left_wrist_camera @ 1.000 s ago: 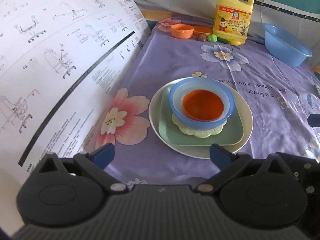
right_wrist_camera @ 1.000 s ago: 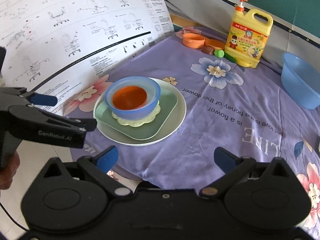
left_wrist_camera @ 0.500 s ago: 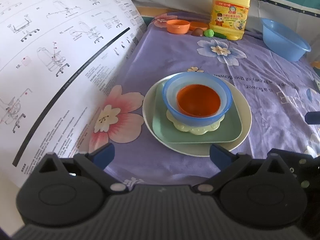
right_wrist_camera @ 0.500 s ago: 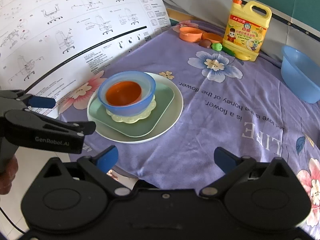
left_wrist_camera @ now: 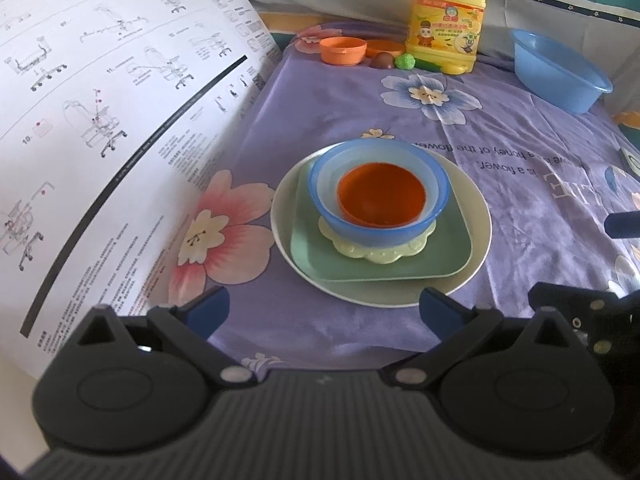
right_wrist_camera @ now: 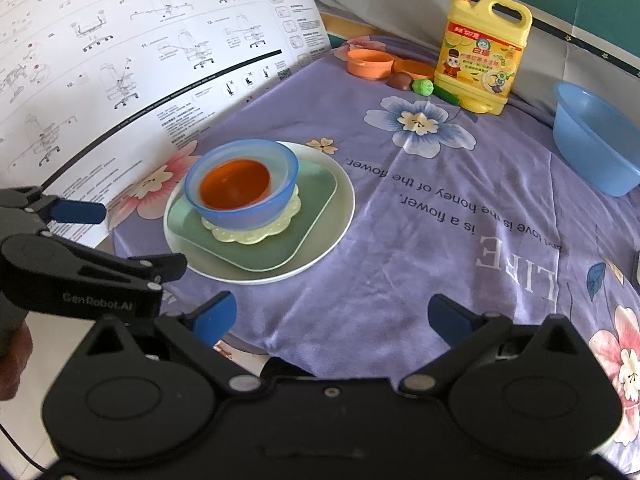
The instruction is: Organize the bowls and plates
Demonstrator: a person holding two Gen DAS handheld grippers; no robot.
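A stack sits on the purple flowered cloth: a cream round plate (left_wrist_camera: pixel 476 216) (right_wrist_camera: pixel 340 204), a green square plate (left_wrist_camera: pixel 448 252) (right_wrist_camera: pixel 316 188), a yellow scalloped dish (left_wrist_camera: pixel 384 256) (right_wrist_camera: pixel 248 236), a blue bowl (left_wrist_camera: pixel 324 196) (right_wrist_camera: pixel 288 172) and an orange bowl (left_wrist_camera: pixel 380 196) (right_wrist_camera: pixel 234 184) nested inside it. My left gripper (left_wrist_camera: pixel 324 308) is open and empty, just in front of the stack. My right gripper (right_wrist_camera: pixel 332 314) is open and empty, in front and to the right of the stack. The left gripper also shows in the right wrist view (right_wrist_camera: pixel 132 240).
A large printed instruction sheet (left_wrist_camera: pixel 100 120) (right_wrist_camera: pixel 120 60) stands along the left. At the back are an orange cup (left_wrist_camera: pixel 343 50) (right_wrist_camera: pixel 369 63), a yellow detergent bottle (left_wrist_camera: pixel 446 24) (right_wrist_camera: pixel 482 56), small toy foods (right_wrist_camera: pixel 422 87) and a blue basin (left_wrist_camera: pixel 556 70) (right_wrist_camera: pixel 592 140).
Both grippers have drawn back slightly from the stack and shifted a little; the stack itself has not moved. Both stay open and empty.
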